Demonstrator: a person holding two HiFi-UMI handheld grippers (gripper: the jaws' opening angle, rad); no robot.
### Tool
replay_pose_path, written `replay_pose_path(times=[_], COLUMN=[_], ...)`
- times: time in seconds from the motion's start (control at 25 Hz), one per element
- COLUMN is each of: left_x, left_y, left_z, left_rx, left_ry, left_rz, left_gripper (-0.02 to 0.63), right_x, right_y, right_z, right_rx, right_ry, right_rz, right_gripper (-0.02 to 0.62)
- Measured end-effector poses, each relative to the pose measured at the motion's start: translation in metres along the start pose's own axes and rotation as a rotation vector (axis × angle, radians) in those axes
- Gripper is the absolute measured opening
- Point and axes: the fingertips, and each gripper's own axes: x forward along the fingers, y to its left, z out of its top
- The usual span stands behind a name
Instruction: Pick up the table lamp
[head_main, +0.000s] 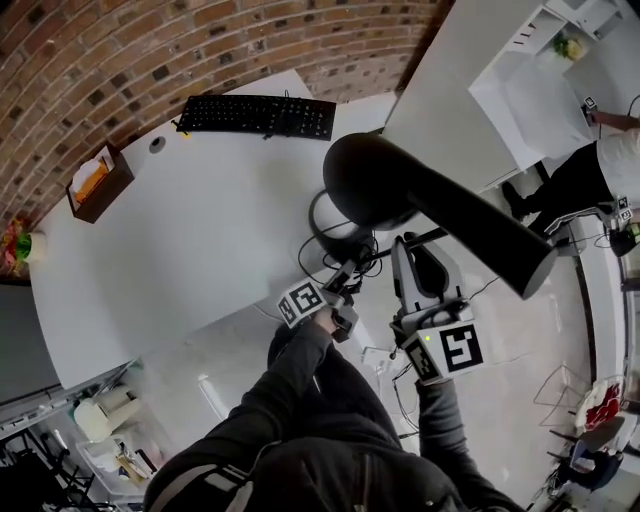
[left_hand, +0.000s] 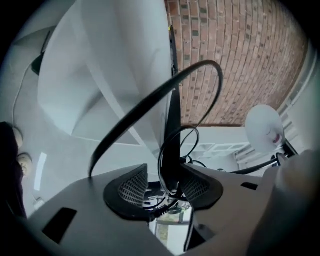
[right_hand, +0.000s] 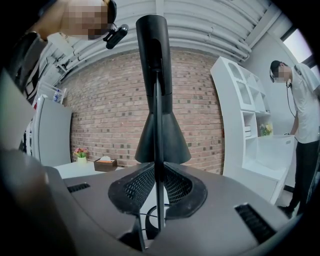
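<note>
I hold a black table lamp off the white desk. Its big dark shade (head_main: 420, 195) fills the middle of the head view, and its ring base (head_main: 325, 215) hangs over the desk edge. My right gripper (head_main: 425, 270) is shut on the thin stem (right_hand: 158, 150), with the cone-shaped shade (right_hand: 157, 75) rising above the pads. My left gripper (head_main: 345, 278) is at the base. A black bar of the base (left_hand: 173, 130) and a loop of cable (left_hand: 172, 150) stand between its jaws, with a gap on the left pad's side. The left gripper (left_hand: 164, 189) is open.
On the white desk (head_main: 180, 240) lie a black keyboard (head_main: 258, 115) and a brown tissue box (head_main: 97, 182); flowers (head_main: 15, 245) stand at its left end. A brick wall runs behind. A white shelf unit (right_hand: 240, 125) and a standing person (right_hand: 305, 125) are at the right.
</note>
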Motion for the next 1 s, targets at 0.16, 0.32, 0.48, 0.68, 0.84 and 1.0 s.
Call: replay_pose_path(times=[0.16, 0.32, 0.48, 0.68, 0.84, 1.0], left_x=[0.003, 0.004, 0.002, 0.000, -0.001, -0.006], left_y=[-0.007, -0.007, -0.006, -0.008, -0.007, -0.008], left_z=[0.000, 0.001, -0.002, -0.002, -0.006, -0.013], left_rx=[0.039, 0.037, 0.027, 0.017, 0.004, -0.002], left_ry=[0.003, 0.002, -0.003, 0.001, 0.010, 0.039], left_rz=[-0.031, -0.026, -0.016, -0.007, -0.004, -0.009], left_gripper=[0.112, 0.110, 0.109, 0.109, 0.107, 0.106], right_x=[0.000, 0.005, 0.009, 0.011, 0.011, 0.008], right_y=[-0.001, -0.001, 0.000, 0.001, 0.002, 0.003], right_z=[0.002, 0.005, 0.008, 0.010, 0.011, 0.012], right_rx=[0.001, -0.009, -0.017, -0.018, -0.021, -0.012], right_ry=[-0.012, -0.030, -0.034, -0.037, -0.043, -0.039], right_rz=[0.002, 0.008, 0.012, 0.013, 0.011, 0.007], right_gripper=[0.049, 0.049, 0.048, 0.048, 0.048, 0.048])
